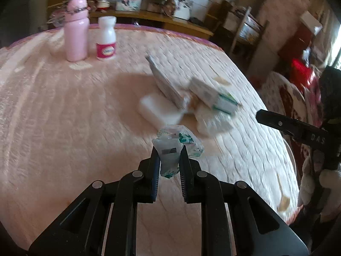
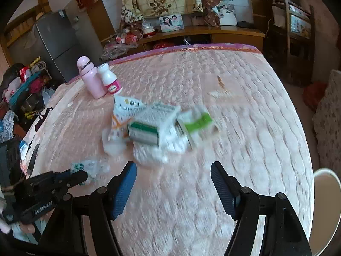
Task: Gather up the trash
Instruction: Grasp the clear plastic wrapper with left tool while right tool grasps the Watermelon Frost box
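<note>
My left gripper (image 1: 169, 151) is shut on a crumpled clear plastic wrapper (image 1: 179, 138) with green print, held just above the pink quilted surface (image 1: 64, 117). In the right wrist view the same wrapper (image 2: 89, 166) shows at the tip of the left gripper (image 2: 78, 176). Beyond it lies a blurred pile of trash (image 1: 187, 98): small cardboard boxes, a green and white box (image 2: 145, 132), white tissue (image 2: 153, 155) and a printed packet (image 2: 125, 106). My right gripper (image 2: 173, 168) hangs open over bare quilt in front of the pile, with nothing between its fingers.
A pink bottle (image 1: 76, 29) and a white bottle with a pink label (image 1: 106, 38) stand at the far left. A white round container (image 2: 326, 192) sits off the surface's right edge. Cluttered shelves, a fridge (image 2: 53, 40) and a wooden cabinet (image 2: 213, 34) surround it.
</note>
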A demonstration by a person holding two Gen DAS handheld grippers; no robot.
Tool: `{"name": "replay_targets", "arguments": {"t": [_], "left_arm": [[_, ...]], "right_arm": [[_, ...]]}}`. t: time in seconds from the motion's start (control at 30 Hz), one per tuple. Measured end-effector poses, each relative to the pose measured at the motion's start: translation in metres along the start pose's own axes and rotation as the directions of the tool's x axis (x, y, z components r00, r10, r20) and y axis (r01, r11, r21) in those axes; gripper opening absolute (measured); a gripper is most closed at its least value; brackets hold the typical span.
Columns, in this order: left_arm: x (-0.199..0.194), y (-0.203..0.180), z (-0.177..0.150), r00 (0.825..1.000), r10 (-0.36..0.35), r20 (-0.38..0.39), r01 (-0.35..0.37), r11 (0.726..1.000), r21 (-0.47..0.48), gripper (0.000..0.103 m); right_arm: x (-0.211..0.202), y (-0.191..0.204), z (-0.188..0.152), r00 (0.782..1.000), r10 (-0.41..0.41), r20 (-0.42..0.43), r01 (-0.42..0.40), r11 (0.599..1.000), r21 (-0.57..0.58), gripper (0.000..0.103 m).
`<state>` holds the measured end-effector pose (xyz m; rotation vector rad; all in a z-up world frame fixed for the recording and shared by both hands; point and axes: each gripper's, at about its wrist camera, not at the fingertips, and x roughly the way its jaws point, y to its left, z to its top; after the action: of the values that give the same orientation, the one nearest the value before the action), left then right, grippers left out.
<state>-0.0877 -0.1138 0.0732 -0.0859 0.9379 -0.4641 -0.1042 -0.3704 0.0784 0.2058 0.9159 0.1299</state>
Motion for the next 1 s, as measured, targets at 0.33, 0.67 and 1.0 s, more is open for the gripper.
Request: {"name": "replay_targets", "arguments": {"t": [0.33, 0.67, 1.0], "left_arm": [[0.012, 0.006, 0.036, 0.997, 0.057, 0.051, -0.056, 0.998, -0.021, 0.014], [0.018, 0.01, 0.043, 0.996, 0.07, 0.064, -0.067, 0.997, -0.043, 0.014], [0.004, -0.018, 0.027, 0.997, 0.039, 0.072, -0.037, 0.999, -0.022, 0.014]], "right_arm": [[0.082, 0.016, 0.065, 0.989, 0.006, -0.149, 0.002, 0.998, 0.057, 0.076], [0.1, 0.013, 0.065, 0.983, 0.038, -0.182, -0.027, 0.998, 0.065, 0.054], [0.032, 0.011, 0.016, 0.994, 0.074, -0.081, -0.074, 0.997, -0.001, 0.053]]}}
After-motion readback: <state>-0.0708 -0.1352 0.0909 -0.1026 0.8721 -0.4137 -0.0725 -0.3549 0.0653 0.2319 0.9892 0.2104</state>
